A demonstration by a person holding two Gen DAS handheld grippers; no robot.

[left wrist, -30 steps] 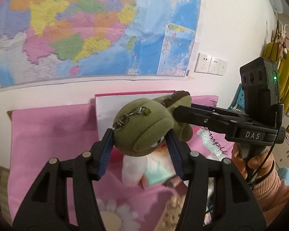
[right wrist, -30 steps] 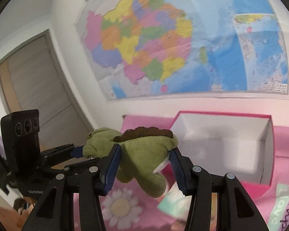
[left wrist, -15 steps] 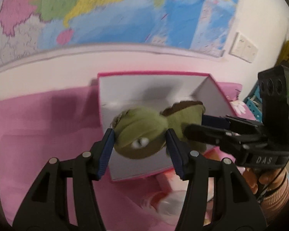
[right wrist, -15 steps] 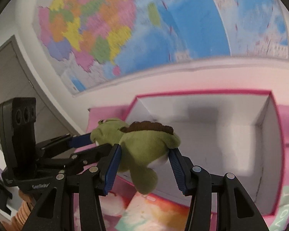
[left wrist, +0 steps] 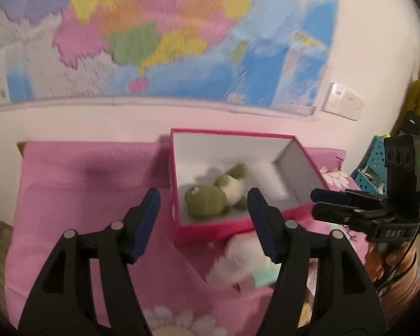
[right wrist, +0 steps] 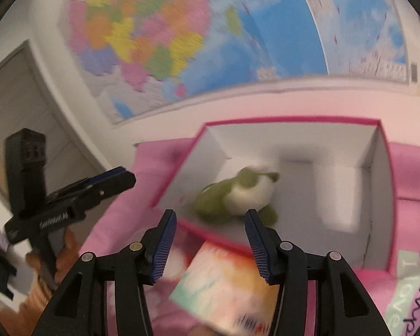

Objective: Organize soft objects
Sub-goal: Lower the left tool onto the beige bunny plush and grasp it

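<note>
**Plush frog lands in the pink box as both grippers let go**

The left gripper [left wrist: 203,221] stands open above the near left corner of the box, nothing between its blue pads; its jaws have just been opening. The right gripper [right wrist: 210,240] is likewise open and empty, poised over the near wall. The green plush frog [left wrist: 214,196] lies on its side on the white floor of the pink box [left wrist: 226,228], toward the left half, free of either tool. The box sits on a pink cloth [left wrist: 84,182] spread before a wall map [left wrist: 154,33]. Just in front of the box lie a white-and-mint soft toy [left wrist: 238,266] and a colourful soft packet [right wrist: 224,282], both blurred and not yet put away.

To finish the step cleanly, both grippers should draw up and back with jaws held wide, so no pad snags the frog or nudges the light box. The next pick looks best taken on the nearest item, squeezed across its bulk.

A second ago the frog hung in the air between the two grippers, the left clamped on its head, the right on its body. Half a second ago it was still held, over the box opening. Now it rests inside, and both grippers stand clear of it.
</note>
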